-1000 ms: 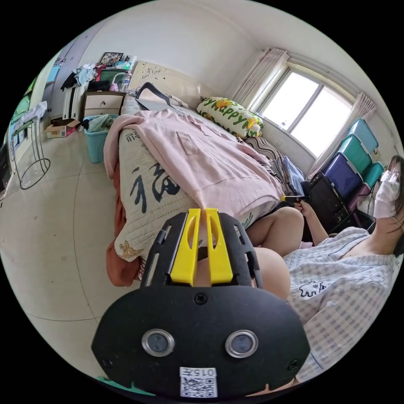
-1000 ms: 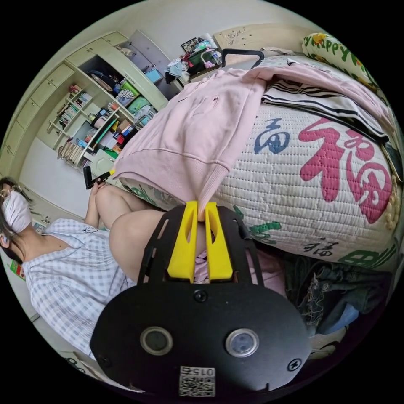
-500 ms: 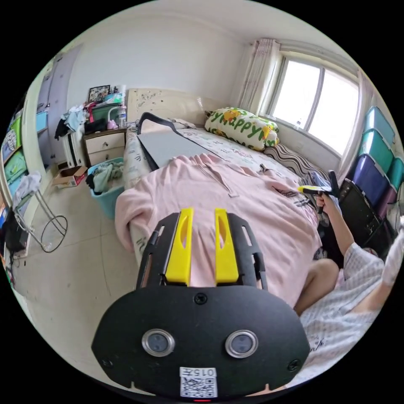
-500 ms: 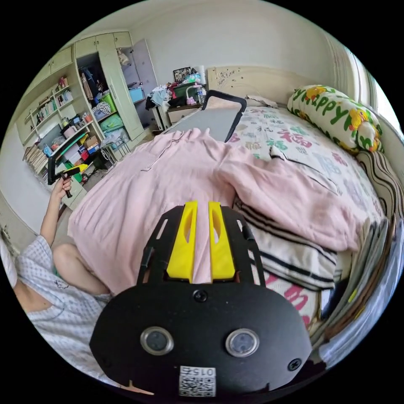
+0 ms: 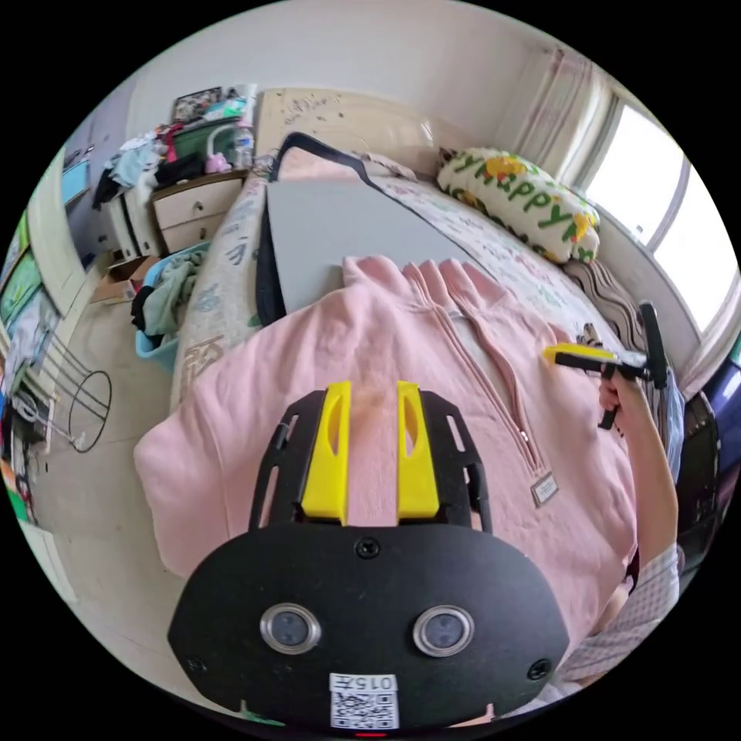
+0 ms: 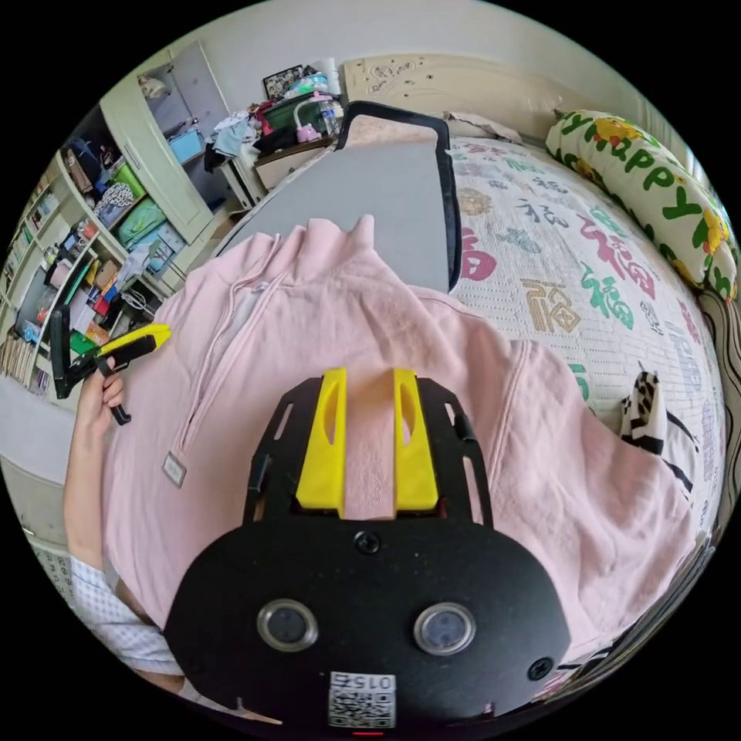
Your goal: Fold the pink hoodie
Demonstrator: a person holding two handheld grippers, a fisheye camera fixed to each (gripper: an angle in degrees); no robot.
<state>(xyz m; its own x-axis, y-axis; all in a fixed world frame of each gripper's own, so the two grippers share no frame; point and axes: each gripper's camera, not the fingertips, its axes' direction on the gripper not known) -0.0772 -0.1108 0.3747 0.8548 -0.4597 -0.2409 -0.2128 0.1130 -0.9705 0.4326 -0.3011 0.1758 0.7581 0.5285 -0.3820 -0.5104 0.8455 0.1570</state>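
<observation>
Your pink hoodie lies spread, zipper up, across the bed, its hood on a grey board. Your left tongs and right tongs hover above it, both released and holding nothing.

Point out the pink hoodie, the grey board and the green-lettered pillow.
pink hoodie [image 5: 401,340], left gripper view, on its chest beside the zip
grey board [image 6: 386,201], right gripper view, on its bare grey face
pillow [image 6: 656,177], right gripper view, on its printed cover
</observation>
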